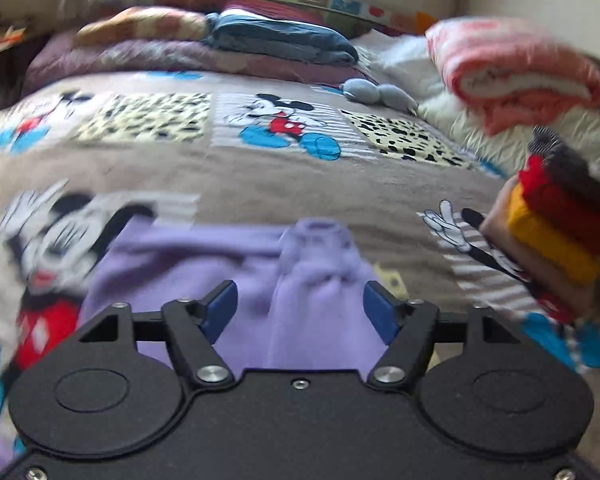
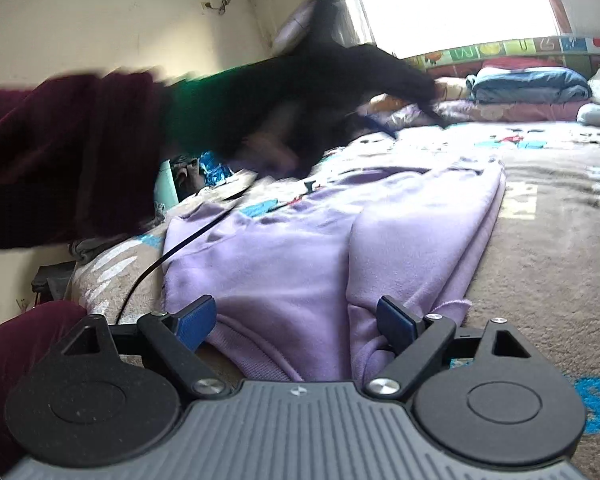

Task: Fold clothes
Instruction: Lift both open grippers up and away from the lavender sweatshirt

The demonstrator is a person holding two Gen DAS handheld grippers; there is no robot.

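Lilac garment [image 2: 300,248], a soft fleece piece, lies spread on the bed [image 2: 540,260] directly in front of both claws, on the cartoon-printed blanket [image 1: 260,168]. In the right wrist view its right part is already doubled over: a long flap lies on top of the body, and the folded edge runs away from the camera toward the far side of the bed, so the long axis of the garment points roughly forward from the right claw [image 2: 296,324]. The near hem lies just under and between the blue pads of this claw, which stands spread wide and grasps nothing. The left claw [image 1: 298,306] is also released, its pads apart over a bunched, gathered part of the garment; the picture is blurred, so I cannot tell whether this part is a neck, a cuff or a waistband. The right claw seems the nearer one to the near hem, while the left sits over the bunched end. The person's arm in a dark red sleeve [image 2: 60,152] reaches across the upper left of the right view, with a thin black cable [image 2: 172,252] lying over the left edge of the garment. Beyond the garment the blanket is open; a stack of folded clothes [image 1: 556,224] stands at the right, and pillows lie far behind.
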